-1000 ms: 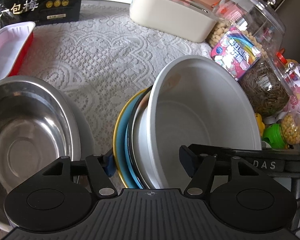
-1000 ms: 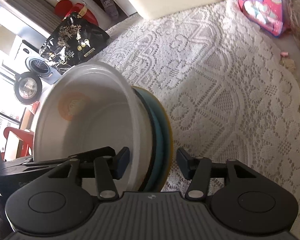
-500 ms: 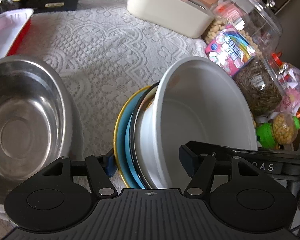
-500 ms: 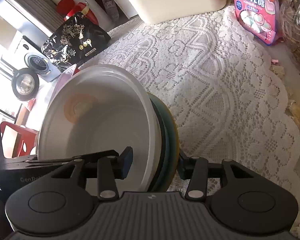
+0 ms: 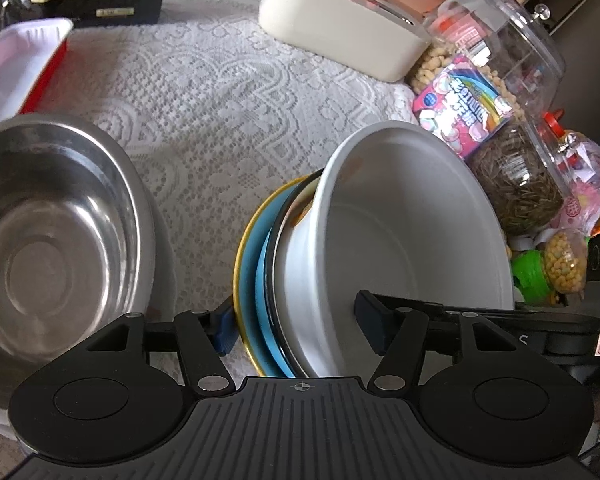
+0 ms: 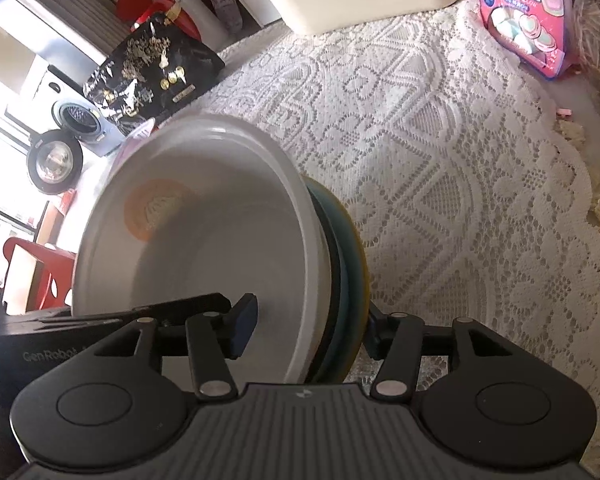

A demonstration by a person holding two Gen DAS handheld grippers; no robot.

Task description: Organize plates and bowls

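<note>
One white bowl (image 5: 412,240) stands on edge, nested against a stack of plates: a dark-rimmed one (image 5: 278,240), a blue one (image 5: 260,264) and a yellow-rimmed one (image 5: 242,256), three by the visible rims. The stack sits tilted near the middle of the lace-covered table (image 5: 220,112), toward its near edge. One steel bowl (image 5: 52,236) rests at the table's left edge, well apart. The left gripper (image 5: 296,324) straddles the whole stack, its jaws wide and easing inward: one finger just outside the yellow rim, the other inside the white bowl, neither clearly pressing. The right gripper (image 6: 308,328) straddles the same stack from the opposite side, jaws opening, one finger inside the bowl and clear of its wall, the other behind the yellow rim; whether that one touches cannot be told.
</note>
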